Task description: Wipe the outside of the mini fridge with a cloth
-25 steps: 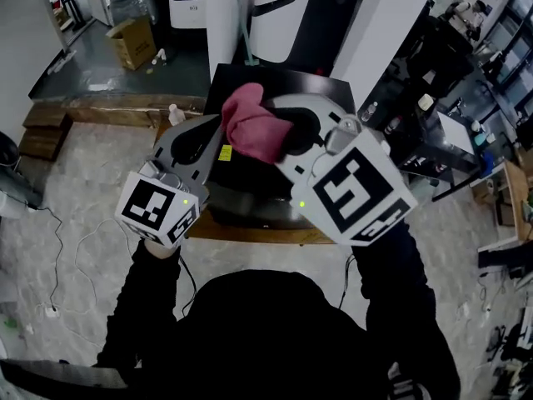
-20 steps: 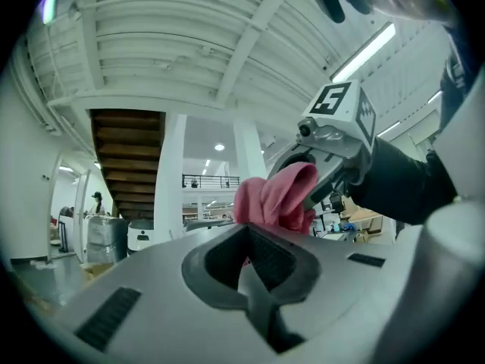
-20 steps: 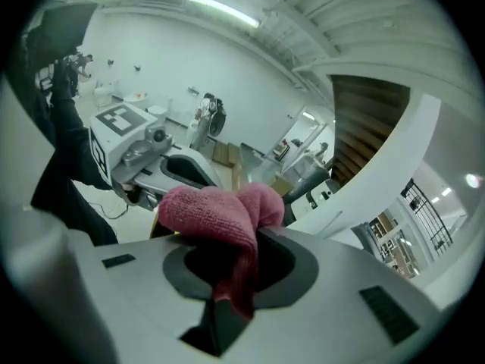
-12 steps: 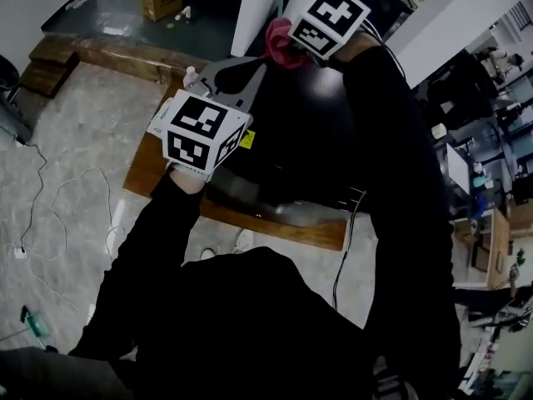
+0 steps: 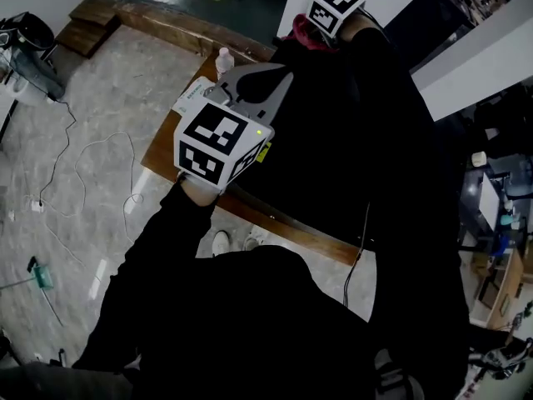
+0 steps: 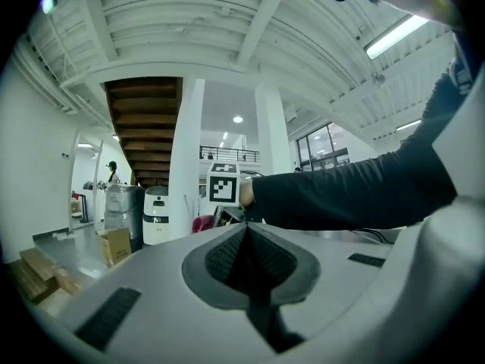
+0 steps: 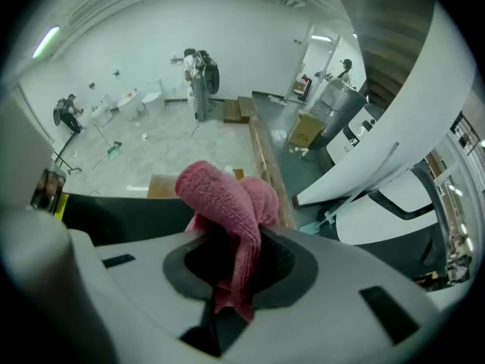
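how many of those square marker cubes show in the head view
2. One cube is on the left gripper, close in at the fridge's left edge; the other is on the right gripper, farther off at the top, beside the pink cloth. None seems hidden.

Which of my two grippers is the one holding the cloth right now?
The right gripper: its jaws are clamped on the pink cloth, which bunches up above them. The left gripper has its jaws shut together with nothing between them.
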A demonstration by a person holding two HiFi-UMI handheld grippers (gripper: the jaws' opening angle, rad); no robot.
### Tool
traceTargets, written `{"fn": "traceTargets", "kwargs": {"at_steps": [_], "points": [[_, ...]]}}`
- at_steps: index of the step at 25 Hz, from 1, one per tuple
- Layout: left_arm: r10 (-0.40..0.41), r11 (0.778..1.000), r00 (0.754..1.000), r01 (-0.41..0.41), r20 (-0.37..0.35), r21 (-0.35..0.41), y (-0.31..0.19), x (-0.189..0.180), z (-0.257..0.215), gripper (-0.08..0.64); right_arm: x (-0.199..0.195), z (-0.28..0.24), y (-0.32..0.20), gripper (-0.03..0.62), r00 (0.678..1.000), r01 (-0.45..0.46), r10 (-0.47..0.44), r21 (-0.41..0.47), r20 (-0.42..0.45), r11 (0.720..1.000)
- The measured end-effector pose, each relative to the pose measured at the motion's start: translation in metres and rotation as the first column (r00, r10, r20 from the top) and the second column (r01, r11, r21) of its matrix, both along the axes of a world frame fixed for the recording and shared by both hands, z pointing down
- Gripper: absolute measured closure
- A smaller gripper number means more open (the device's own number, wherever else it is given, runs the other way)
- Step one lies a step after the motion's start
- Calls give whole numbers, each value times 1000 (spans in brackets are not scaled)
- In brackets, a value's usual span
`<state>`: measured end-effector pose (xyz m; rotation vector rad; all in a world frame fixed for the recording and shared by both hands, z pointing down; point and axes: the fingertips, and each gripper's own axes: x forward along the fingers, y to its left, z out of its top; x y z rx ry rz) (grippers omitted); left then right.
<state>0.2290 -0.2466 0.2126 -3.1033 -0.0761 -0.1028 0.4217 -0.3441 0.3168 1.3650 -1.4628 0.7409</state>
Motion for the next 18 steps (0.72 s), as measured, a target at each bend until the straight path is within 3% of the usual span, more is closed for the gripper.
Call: {"fn": "traceTargets", "kwargs": {"at_steps": [4, 12, 18], "points": [[-5, 1000, 999, 6, 41, -24, -6, 2, 13, 558, -4, -2, -7, 515, 998, 2, -5, 51, 64, 999], [-6, 1000, 999, 7, 33, -29, -3, -27, 6, 558, -37, -1, 5, 522, 999, 48, -48, 25, -24, 999], [14, 999, 1000, -13, 9, -41, 3, -70, 4, 558, -95, 0, 32, 522, 1000, 20, -20, 24, 15, 1000]]}}
